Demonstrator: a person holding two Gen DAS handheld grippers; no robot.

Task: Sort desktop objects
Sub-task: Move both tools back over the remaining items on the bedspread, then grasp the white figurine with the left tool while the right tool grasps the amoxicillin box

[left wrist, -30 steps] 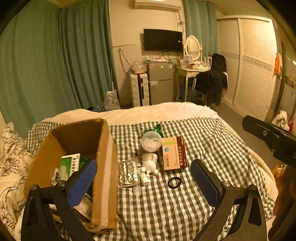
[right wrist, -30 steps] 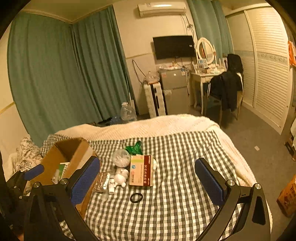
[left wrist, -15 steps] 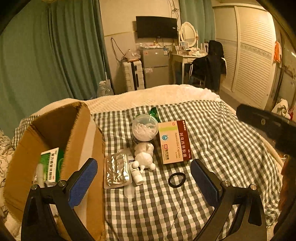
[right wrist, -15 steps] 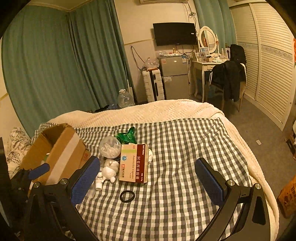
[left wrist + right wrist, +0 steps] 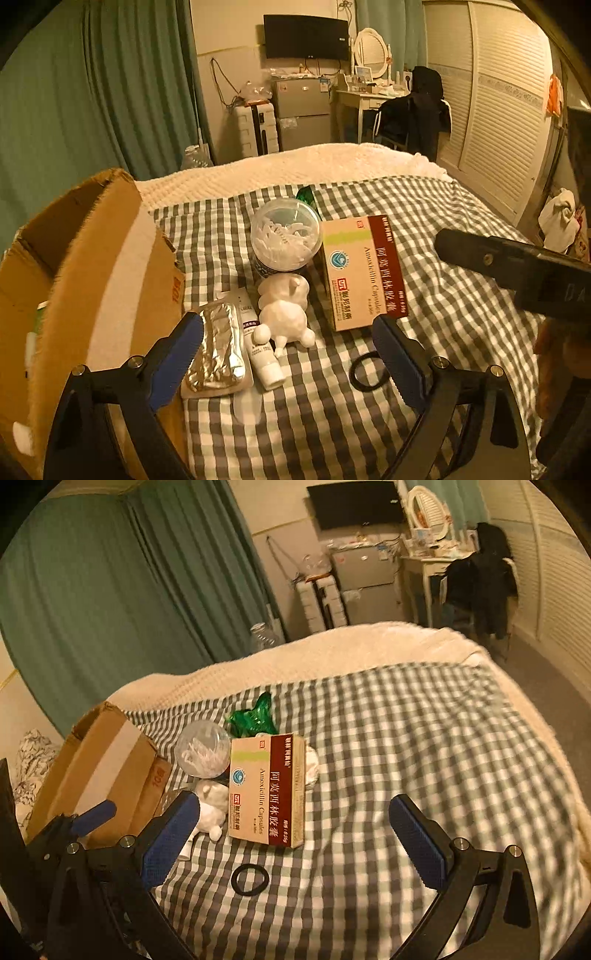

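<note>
Both grippers have dropped toward the bed over the last second; the cluster of items now fills much more of each wrist view. Reads as an approach, with no pick made yet.

Left gripper (image 5: pixel 288 354): jaws wide but closing, nothing pinched. Between the pads in its view lie the foil pack (image 5: pixel 216 347), the small tube (image 5: pixel 260 347) and the white figurine (image 5: pixel 286 310). Likely 1 of these is the target; cannot tell which.

Right gripper (image 5: pixel 295 840): jaws spread, empty. The pill box (image 5: pixel 267 790) and the black ring (image 5: pixel 250 879) sit between its pads in its view, on the checked blanket (image 5: pixel 406 757).

Other loose items: the round tub (image 5: pixel 285 234) of white bits, lid on, just behind the figurine and touching the pill box; a green wrapper (image 5: pixel 253 718) behind that.

Containers: 1 cardboard box (image 5: pixel 92 277), open, at the left of the cluster, just beside the foil pack. Inside, only a sliver of something green and white shows past its wall in the left view; the rest is hidden.

Judgement: sorting is early, with most items outside the box.
</note>
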